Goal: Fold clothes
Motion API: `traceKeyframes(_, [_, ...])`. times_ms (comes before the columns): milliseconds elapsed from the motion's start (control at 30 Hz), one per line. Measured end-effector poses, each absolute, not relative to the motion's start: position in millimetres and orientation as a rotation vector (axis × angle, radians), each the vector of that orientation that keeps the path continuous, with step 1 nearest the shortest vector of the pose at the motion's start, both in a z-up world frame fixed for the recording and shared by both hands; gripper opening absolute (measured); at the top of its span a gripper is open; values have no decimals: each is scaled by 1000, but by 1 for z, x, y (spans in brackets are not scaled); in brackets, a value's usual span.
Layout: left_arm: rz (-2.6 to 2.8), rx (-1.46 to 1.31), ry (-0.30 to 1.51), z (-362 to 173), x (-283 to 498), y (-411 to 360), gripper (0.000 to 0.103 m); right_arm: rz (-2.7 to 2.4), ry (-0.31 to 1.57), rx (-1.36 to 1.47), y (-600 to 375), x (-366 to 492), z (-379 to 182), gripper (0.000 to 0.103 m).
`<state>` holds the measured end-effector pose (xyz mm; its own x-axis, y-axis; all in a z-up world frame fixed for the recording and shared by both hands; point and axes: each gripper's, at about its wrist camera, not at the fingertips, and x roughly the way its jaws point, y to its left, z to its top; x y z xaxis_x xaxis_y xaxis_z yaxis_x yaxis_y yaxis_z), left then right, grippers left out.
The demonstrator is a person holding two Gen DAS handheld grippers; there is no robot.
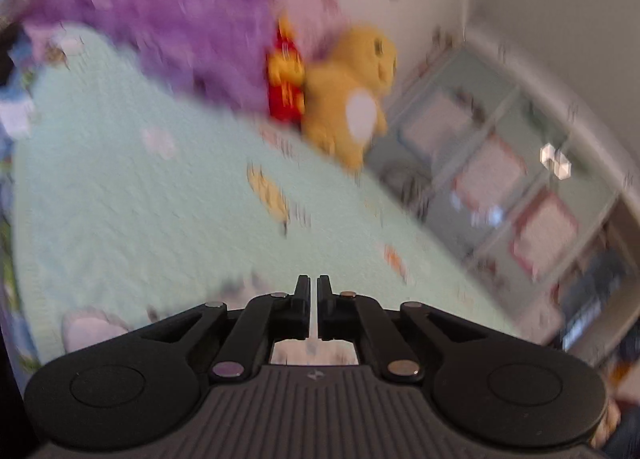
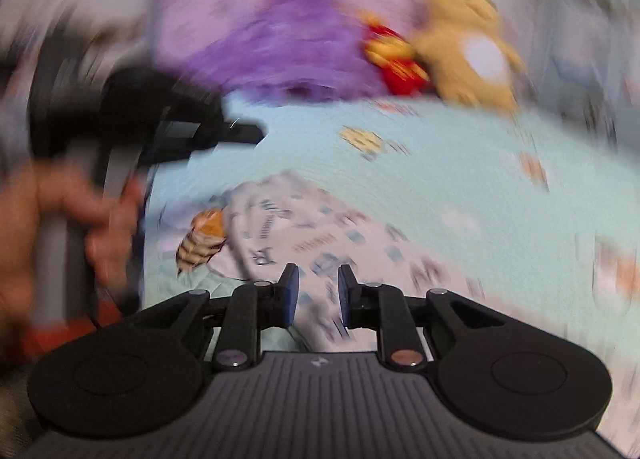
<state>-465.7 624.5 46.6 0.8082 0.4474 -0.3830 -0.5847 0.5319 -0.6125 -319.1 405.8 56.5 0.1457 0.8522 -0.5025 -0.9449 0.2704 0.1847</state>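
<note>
Our left gripper (image 1: 313, 283) has its jaws nearly pressed together, holding nothing, above the pale green bedspread (image 1: 120, 187). Our right gripper (image 2: 318, 283) has its jaws spread over the white patterned garment (image 2: 320, 231), which lies crumpled at 12 o'clock from it. At 1 o'clock sit a yellow plush toy (image 2: 468, 47) and, at 11 o'clock, a purple fuzzy blanket (image 2: 296, 39).

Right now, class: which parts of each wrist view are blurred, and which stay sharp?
Left wrist view: bed and yellow toy smeared, gripper crisp. Right wrist view: heavier swirl blur on garment and hand; gripper sharp.
</note>
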Motion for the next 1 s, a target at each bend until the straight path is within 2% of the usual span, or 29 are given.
traceKeyframes(100, [625, -889, 293, 17, -456, 636, 0, 1273, 853, 4, 396, -289, 33, 20])
traceKeyframes(133, [615, -915, 295, 14, -457, 641, 0, 1264, 870, 8, 396, -289, 26, 11])
traceKeyframes(167, [601, -939, 288, 14, -459, 645, 0, 1255, 876, 8, 395, -289, 19, 6])
traceKeyframes(300, [537, -1013, 268, 28, -461, 648, 1, 1254, 875, 55, 389, -290, 31, 10])
traceKeyframes(433, [368, -1008, 265, 63, -442, 616, 2, 1203, 840, 96, 365, -281, 44, 13])
traceKeyframes(500, [265, -1049, 277, 78, -432, 592, 8, 1169, 833, 132, 346, -273, 48, 13])
traceKeyframes(700, [64, -1074, 314, 93, -412, 518, 14, 995, 889, 264, 279, -243, 40, 13])
traceKeyframes(867, [449, -1131, 349, 30, -421, 561, 14, 960, 916, 319, 258, -239, 29, 13])
traceKeyframes(933, [489, -1237, 369, -6, -431, 579, 5, 979, 937, 333, 262, -239, 24, 13])
traceKeyframes(1000, [463, -1320, 327, -21, -440, 587, 5, 1004, 950, 349, 271, -239, 22, 13])
